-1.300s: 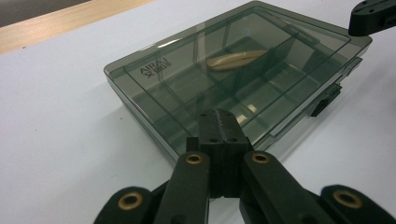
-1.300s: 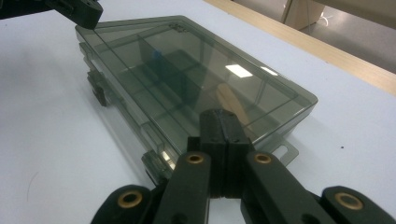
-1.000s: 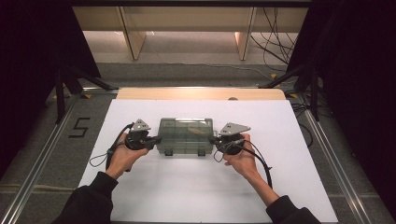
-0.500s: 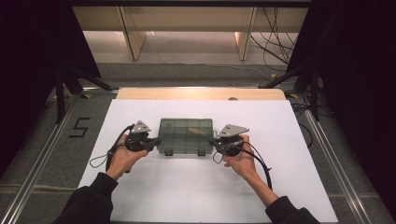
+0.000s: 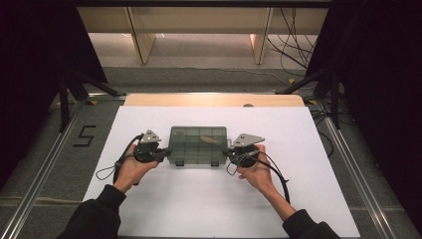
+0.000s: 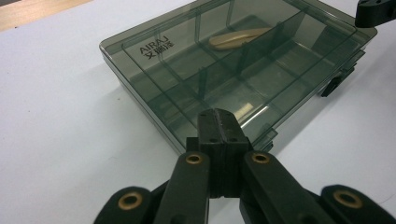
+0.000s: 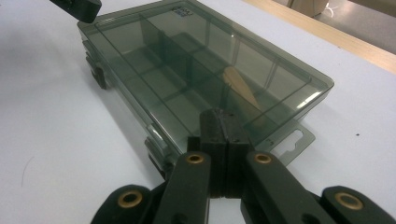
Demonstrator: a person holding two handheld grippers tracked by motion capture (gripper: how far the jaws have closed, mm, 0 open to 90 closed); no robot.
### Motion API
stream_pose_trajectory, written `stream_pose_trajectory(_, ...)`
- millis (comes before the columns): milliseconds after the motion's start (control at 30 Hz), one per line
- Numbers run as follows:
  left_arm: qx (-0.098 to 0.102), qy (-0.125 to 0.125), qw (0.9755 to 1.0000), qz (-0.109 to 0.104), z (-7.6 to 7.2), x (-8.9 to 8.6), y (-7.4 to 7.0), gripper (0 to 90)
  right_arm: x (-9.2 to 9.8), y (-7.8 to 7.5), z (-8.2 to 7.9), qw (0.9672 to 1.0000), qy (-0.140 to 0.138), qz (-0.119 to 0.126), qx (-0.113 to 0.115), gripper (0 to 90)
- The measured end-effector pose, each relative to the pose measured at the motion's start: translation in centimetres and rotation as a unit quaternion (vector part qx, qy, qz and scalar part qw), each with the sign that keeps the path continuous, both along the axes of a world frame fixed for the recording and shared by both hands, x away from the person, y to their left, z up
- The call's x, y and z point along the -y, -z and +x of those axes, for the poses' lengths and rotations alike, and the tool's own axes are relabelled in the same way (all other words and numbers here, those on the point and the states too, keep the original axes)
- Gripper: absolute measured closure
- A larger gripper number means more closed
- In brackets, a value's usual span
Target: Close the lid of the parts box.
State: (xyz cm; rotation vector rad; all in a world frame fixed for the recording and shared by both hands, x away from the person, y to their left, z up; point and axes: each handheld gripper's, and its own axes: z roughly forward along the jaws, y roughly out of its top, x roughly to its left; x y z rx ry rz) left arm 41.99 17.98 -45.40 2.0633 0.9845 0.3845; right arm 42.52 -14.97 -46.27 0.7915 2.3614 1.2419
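A smoky clear compartment box (image 5: 198,145) lies shut on the white table top (image 5: 209,209); its lid carries a printed logo (image 6: 156,48). One far compartment holds a tan flat piece (image 5: 209,140) (image 6: 238,38) (image 7: 240,86). My left gripper (image 5: 167,152) (image 6: 219,117) is shut with nothing in it, its tips at the box's left end. At the right end my right gripper (image 5: 227,152) (image 7: 219,117) is likewise shut and holds nothing. Whether the tips touch the box I cannot tell. Each gripper view catches the other gripper (image 6: 376,11) (image 7: 77,7) across the box.
Black latches (image 6: 334,86) (image 7: 95,70) sit on the box's near long side, and a hang tab (image 7: 299,140) sticks out at its right end. A wooden strip (image 5: 214,99) edges the table's far side. Metal rails (image 5: 47,159) and stand legs (image 5: 328,94) flank the table.
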Motion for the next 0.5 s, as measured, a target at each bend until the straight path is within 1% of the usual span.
stream_pose_trajectory(100,0.002,-0.004,1.0000,-0.001,-0.01,0.09,0.18,90.0,-0.02,0.08,0.01,1.0000,0.001,0.000,0.002,90.0)
stream_pose_trajectory(133,0.008,0.007,0.9999,-0.002,0.17,0.07,0.26,90.0,-0.02,0.10,0.01,1.0000,0.000,0.000,0.002,90.0)
stream_pose_trajectory(167,0.009,0.003,1.0000,-0.002,0.06,0.12,0.25,90.0,-0.02,0.10,-0.01,1.0000,0.000,-0.002,-0.001,90.0)
stream_pose_trajectory(200,0.002,-0.001,1.0000,-0.002,-0.09,0.13,0.21,90.0,-0.05,0.17,0.00,1.0000,0.000,-0.002,0.001,90.0)
stream_pose_trajectory(233,-0.002,0.001,1.0000,0.000,-0.11,0.09,0.20,90.0,-0.05,0.20,-0.04,1.0000,0.002,-0.002,-0.002,90.0)
stream_pose_trajectory(300,0.002,0.000,1.0000,0.000,-0.18,0.12,0.20,90.0,-0.06,0.21,-0.07,1.0000,0.002,-0.001,-0.002,90.0)
stream_pose_trajectory(500,0.003,-0.001,1.0000,0.000,-0.23,0.05,0.12,89.9,-0.06,0.21,-0.08,1.0000,0.004,0.000,0.000,90.0)
